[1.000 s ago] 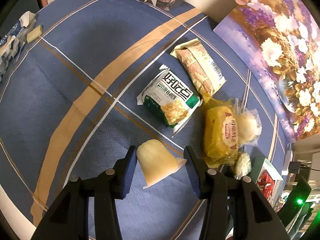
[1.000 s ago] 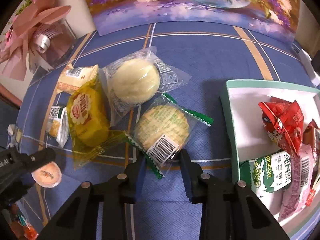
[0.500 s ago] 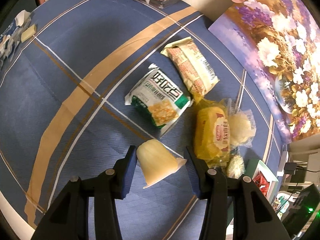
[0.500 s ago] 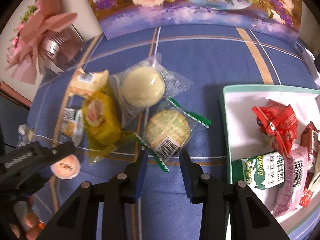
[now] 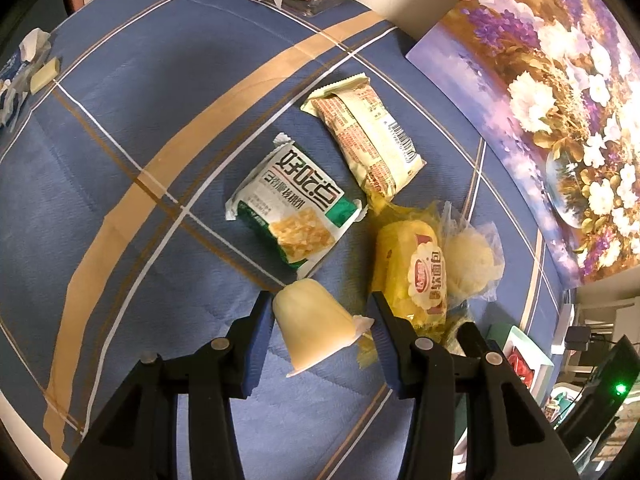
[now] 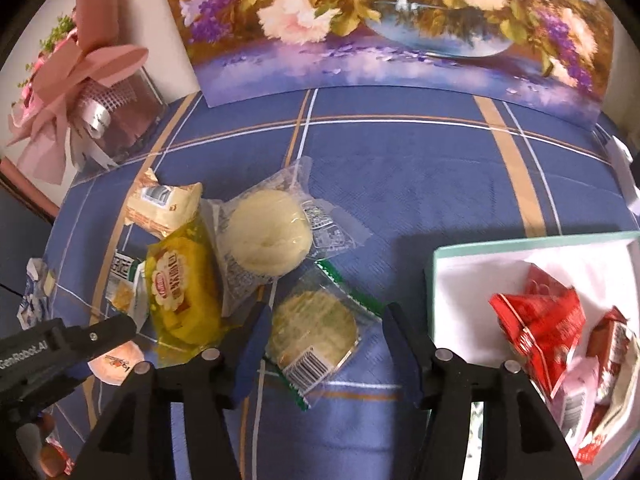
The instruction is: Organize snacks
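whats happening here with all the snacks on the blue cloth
A person with a gripper in each hand is sorting snacks into a white box that already holds several packets. The left gripper is clamped on a pale jelly cup, held above the blue tablecloth. The right gripper is opening its jaws over a round biscuit in a clear wrapper, which lies between the fingers, not gripped. More wrapped snacks lie loose on the cloth.

Matt woven blue tablecloth (image 5: 120,184), glossy plastic snack wrappers (image 5: 298,216), translucent smooth plastic jelly cup (image 5: 316,326), glossy floral picture (image 6: 384,28)
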{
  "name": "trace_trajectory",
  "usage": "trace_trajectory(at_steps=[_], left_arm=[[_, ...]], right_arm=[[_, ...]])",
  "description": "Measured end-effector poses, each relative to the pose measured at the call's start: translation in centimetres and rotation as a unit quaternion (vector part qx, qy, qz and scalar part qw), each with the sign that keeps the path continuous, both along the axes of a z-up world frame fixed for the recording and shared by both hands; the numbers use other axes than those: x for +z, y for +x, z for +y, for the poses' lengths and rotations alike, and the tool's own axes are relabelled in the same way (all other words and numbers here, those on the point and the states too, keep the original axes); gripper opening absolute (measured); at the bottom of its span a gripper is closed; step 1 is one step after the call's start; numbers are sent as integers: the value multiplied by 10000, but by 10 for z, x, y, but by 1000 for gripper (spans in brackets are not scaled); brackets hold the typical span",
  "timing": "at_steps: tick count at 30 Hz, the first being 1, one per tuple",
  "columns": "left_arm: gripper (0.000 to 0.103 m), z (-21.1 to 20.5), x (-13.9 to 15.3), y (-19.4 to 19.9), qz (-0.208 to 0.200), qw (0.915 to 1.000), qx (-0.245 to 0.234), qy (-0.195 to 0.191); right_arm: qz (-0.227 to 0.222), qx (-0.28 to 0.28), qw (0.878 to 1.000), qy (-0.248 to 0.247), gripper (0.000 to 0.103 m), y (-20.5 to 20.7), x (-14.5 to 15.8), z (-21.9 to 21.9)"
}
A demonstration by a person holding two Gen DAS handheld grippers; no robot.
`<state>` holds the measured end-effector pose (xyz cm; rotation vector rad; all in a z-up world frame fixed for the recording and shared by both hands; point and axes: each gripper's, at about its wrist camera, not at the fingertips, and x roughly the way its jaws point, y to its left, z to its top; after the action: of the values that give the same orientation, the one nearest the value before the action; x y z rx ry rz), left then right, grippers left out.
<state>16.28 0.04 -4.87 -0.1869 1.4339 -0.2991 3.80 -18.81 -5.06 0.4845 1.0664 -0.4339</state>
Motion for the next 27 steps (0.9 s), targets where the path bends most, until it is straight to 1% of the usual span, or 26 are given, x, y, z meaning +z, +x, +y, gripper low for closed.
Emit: trace_trajectory(at_steps=[2, 6, 8, 10, 15, 22, 27], left_arm=[[49, -3, -2, 1, 1, 10000, -17, 15], [49, -8, -8, 3, 52, 9999, -44, 74], [49, -10, -11, 4, 78, 9999, -35, 101], [49, -11, -13, 4, 88, 9999, -26, 117], [49, -10, -15, 4, 73, 9999, -13, 141], [49, -7, -18, 0, 102, 9998, -14, 160], [49, -6, -14, -2, 77, 9999, 16, 151]], right_arm=[[16, 47, 10000, -52, 69, 6, -4, 2], [10, 47, 10000, -53, 73, 12, -13, 2], [55, 62, 9999, -109, 73, 14, -18, 3], [149, 100, 9998, -56, 73, 16, -25, 4], [198, 138, 9997, -98, 73, 15, -26, 9], [353, 310, 9984, -306, 73, 11, -27, 17], [406, 440, 9979, -249, 77, 16, -29, 19]])
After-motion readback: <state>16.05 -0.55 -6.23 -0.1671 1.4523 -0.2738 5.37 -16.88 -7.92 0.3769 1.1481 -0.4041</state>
